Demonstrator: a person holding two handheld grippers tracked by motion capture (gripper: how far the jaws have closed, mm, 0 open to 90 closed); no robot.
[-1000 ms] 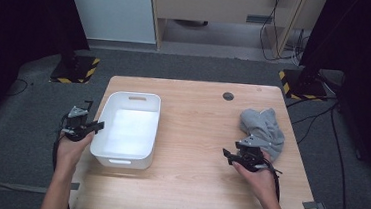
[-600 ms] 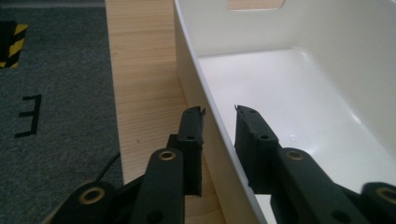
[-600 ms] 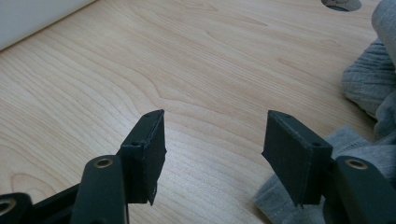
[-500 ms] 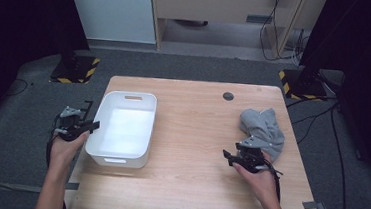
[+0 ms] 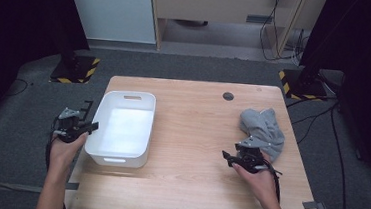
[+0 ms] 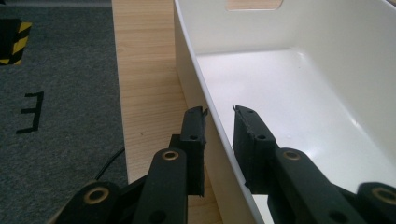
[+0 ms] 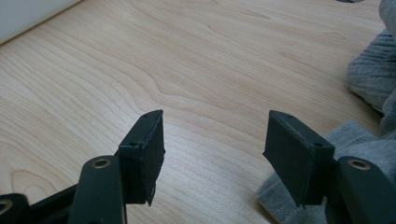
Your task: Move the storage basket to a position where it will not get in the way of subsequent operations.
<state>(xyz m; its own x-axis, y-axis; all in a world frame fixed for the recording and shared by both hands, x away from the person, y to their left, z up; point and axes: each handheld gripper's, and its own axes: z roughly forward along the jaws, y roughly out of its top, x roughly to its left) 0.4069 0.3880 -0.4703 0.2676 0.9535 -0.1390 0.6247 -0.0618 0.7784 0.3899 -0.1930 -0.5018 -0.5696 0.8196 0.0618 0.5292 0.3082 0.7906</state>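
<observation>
A white plastic bin [image 5: 126, 96] stands on the left part of the wooden table [image 5: 197, 125]. My left gripper [image 5: 82, 124] is at the bin's left side. In the left gripper view the jaws straddle the bin's left wall [image 6: 187, 56], one outside and one inside. My left gripper [image 6: 219, 112] has just been closing, with the wall between its pads. A crumpled grey cloth [image 5: 264, 131] lies at the table's right. My right gripper [image 5: 234, 151] is open just in front of it. In the right gripper view my right gripper [image 7: 215, 116] holds nothing, and its right jaw hovers over the cloth's edge [image 7: 373, 70].
A dark round cable hole [image 5: 228, 96] sits near the table's far edge. Grey carpet [image 6: 56, 70] with black tape marks lies left of the table. Yellow-and-black stand bases [image 5: 73, 70] rest on the floor beyond both far corners.
The bin has slid a little to the left with my left gripper on its wall. The right gripper and the cloth have stayed put.
</observation>
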